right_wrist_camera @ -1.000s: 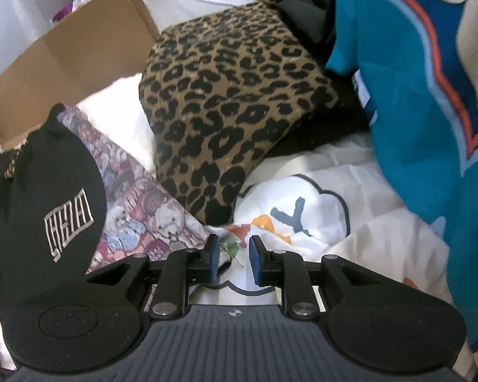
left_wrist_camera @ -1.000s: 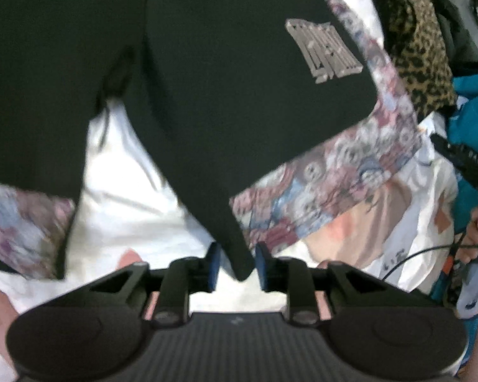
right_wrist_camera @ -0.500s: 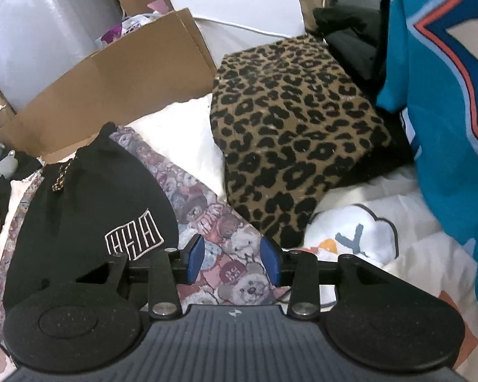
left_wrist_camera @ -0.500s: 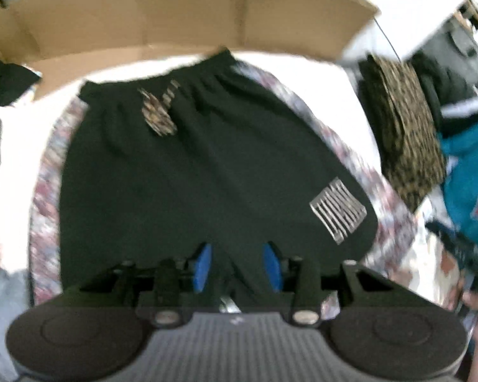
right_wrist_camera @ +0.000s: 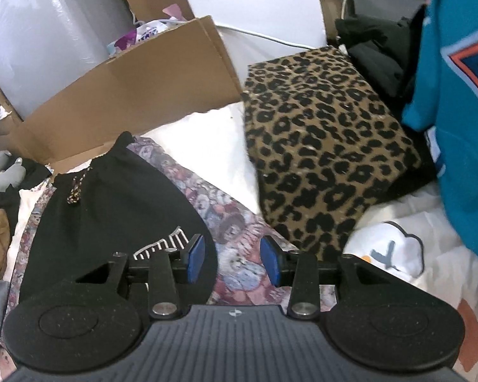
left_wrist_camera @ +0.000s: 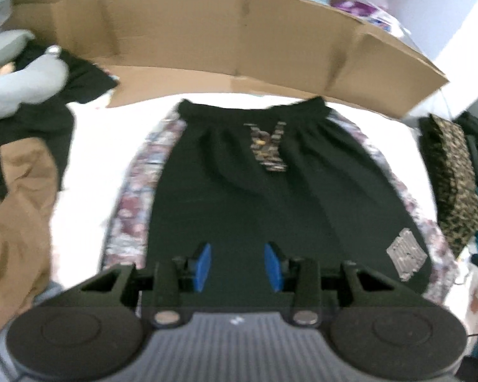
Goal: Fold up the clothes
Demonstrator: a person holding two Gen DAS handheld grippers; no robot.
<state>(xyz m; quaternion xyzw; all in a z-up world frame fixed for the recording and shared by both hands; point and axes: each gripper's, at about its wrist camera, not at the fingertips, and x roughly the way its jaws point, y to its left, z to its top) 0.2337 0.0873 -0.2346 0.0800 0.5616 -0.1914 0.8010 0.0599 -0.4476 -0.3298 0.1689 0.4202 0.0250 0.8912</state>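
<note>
Both claws stand spread with nothing between their blue pads, the left claw (left_wrist_camera: 237,265) above the black shorts (left_wrist_camera: 271,197) and the right claw (right_wrist_camera: 232,261) over their patterned side panel (right_wrist_camera: 226,222); I judge they let go so the shorts lie flat for folding. Filling mid-frame, the shorts rest on white bedding (left_wrist_camera: 89,165). Only the right view shows the leopard-print bundle (right_wrist_camera: 322,152) whole and the teal garment (right_wrist_camera: 462,95) at far right, while the left view alone shows the waistband and drawstring (left_wrist_camera: 267,146) square-on.
</note>
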